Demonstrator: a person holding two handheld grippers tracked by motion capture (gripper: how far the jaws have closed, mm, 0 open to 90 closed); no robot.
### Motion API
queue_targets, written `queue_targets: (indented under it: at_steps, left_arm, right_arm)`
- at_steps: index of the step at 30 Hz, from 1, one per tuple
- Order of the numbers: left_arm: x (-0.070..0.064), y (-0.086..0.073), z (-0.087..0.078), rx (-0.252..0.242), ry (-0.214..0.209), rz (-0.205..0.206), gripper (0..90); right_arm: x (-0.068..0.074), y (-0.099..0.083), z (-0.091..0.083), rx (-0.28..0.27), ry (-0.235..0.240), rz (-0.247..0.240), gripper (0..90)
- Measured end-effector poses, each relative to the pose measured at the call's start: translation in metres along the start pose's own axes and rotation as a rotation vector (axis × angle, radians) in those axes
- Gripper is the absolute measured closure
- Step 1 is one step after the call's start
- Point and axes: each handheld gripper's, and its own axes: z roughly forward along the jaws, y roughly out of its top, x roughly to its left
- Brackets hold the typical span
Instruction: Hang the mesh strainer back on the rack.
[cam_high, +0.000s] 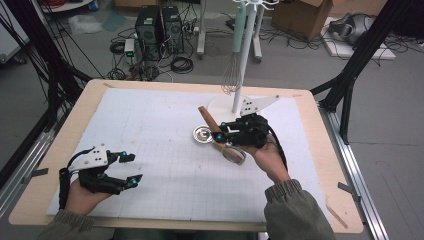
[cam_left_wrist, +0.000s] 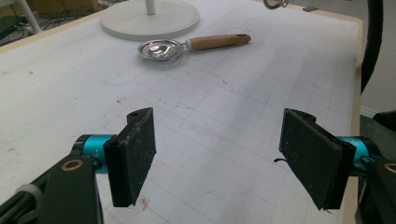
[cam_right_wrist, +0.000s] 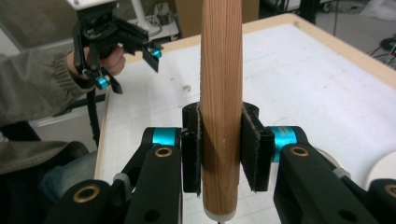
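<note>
Fingers of the right gripper were clamped tight on a round wooden handle, both pads flat against the wood and no gap showing. From above, that gripper sat right of the table's centre. The handle stuck out toward 11 o'clock, and what looked like the utensil's wire-ring head trailed toward 5 o'clock, by the hand. Whether the head touched the table could not be told.

Fingers of the left gripper stood wide apart and held nothing. They were parked low near the table's 8 o'clock corner and aimed at a steel spoon, which lay flat just in front of the white stand's base.

My reading is that the step in hand was the carry — the utensil had been grasped and was about to go to the stand, which rose at 1 o'clock from the gripper. A whisk with a pale green handle hung there already. The next move would call for lifting the handle clear of the spoon, which lay just beside the gripper at its 9 o'clock. Then the handle's end would have to be brought up to a free hook — without knocking the whisk.

No brand, label or writing could be read on the utensils, the stand or the grippers.
</note>
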Motion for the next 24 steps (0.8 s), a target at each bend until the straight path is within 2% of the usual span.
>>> queue_targets:
  at_steps: [11,16,24]
  left_arm:
    - [0.004,-0.002,-0.007,-0.008,0.035,-0.010,26.8]
    - [0.007,-0.003,-0.008,-0.006,0.052,-0.015,26.0]
    - [0.009,-0.005,-0.009,-0.002,0.064,-0.027,25.5]
  right_arm:
    - [-0.016,0.013,-0.027,-0.054,-0.050,-0.007,72.4]
    - [-0.024,0.018,-0.039,-0.089,-0.065,0.006,72.5]
    - [-0.032,0.023,-0.049,-0.107,-0.078,0.017,72.5]
